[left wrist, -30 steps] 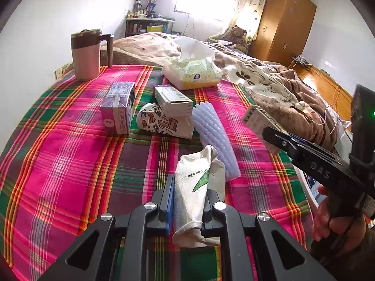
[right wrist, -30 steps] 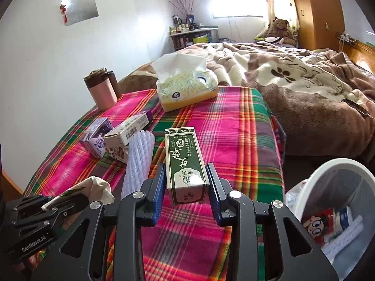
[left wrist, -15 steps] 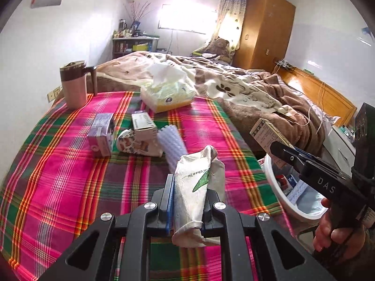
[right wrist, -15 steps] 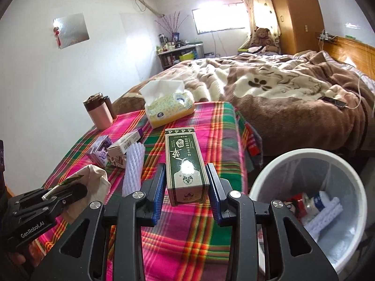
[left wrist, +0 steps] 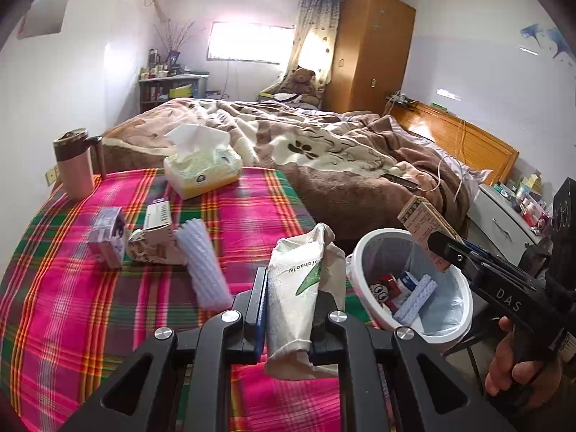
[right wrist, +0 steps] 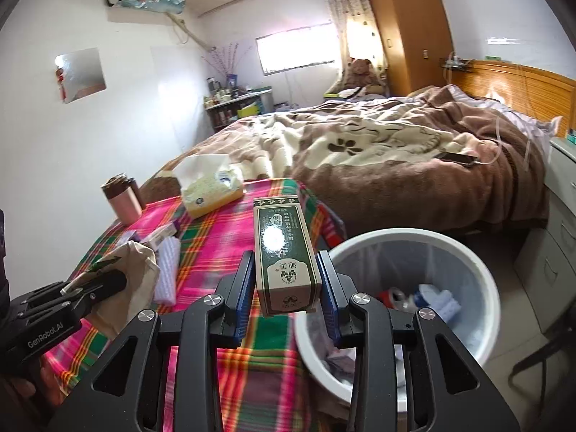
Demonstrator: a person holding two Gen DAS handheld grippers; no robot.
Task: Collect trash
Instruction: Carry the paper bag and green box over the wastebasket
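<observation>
The green box (right wrist: 284,255) sits clamped upright in my right tongs (right wrist: 286,297), just left of the white bin's (right wrist: 478,270) rim. The crumpled paper bag (left wrist: 306,288) is pinched in my left tongs (left wrist: 289,309), above the checked tablecloth (left wrist: 72,306) near its edge and beside the bin. On the cloth behind lie a ridged plastic sleeve (left wrist: 203,266), small cartons (left wrist: 108,235), a tissue pack (left wrist: 203,169) and a mug (left wrist: 73,163).

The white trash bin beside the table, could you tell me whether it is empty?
Not empty: the white trash bin already holds several wrappers and small cartons at its bottom.
</observation>
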